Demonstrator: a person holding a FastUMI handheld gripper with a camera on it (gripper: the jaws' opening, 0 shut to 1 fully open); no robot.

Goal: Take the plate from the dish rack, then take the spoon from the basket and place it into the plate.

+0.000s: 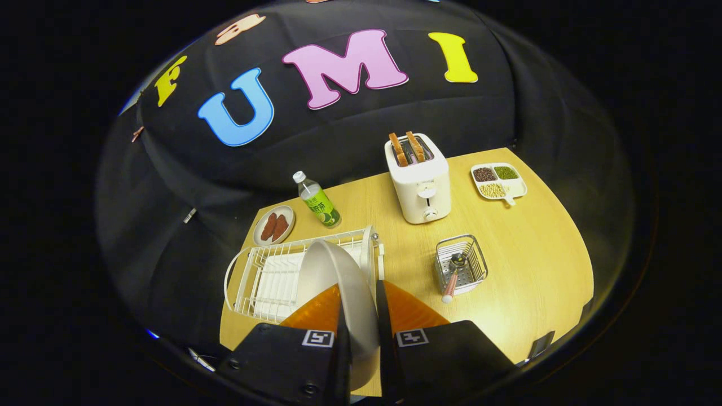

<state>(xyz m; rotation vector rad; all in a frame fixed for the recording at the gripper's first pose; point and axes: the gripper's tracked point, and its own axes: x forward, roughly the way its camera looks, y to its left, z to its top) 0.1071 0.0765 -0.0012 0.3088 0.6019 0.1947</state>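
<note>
The claw [361,316] is pinching the plate [338,282]: both fingers press on it, one on each face, and the plate stands on edge between them, its rim reaching out ahead of the fingertips. The plate is held over the near end of the dish rack [265,276], which lies just ahead and to the left of the fingers on the wooden table [536,254]; whether the plate's lower edge touches the rack wires cannot be told.

Ahead and to the right of the fingers, well apart from the rack, sits a small wire basket [461,264]. The spoon [453,279] lies in it, tilted, its handle poking out over the basket's near edge toward the claw.

Beyond the basket stands a white toaster [420,186] with two slices of bread sticking up from its slots. To the right of the toaster, farther off, is a divided dish [499,181] holding three sorts of beans. Beyond the rack a green drink bottle [317,200] stands tilted in the view, and just left of it is a small saucer [274,225] with two reddish-brown pieces of food on it
</note>
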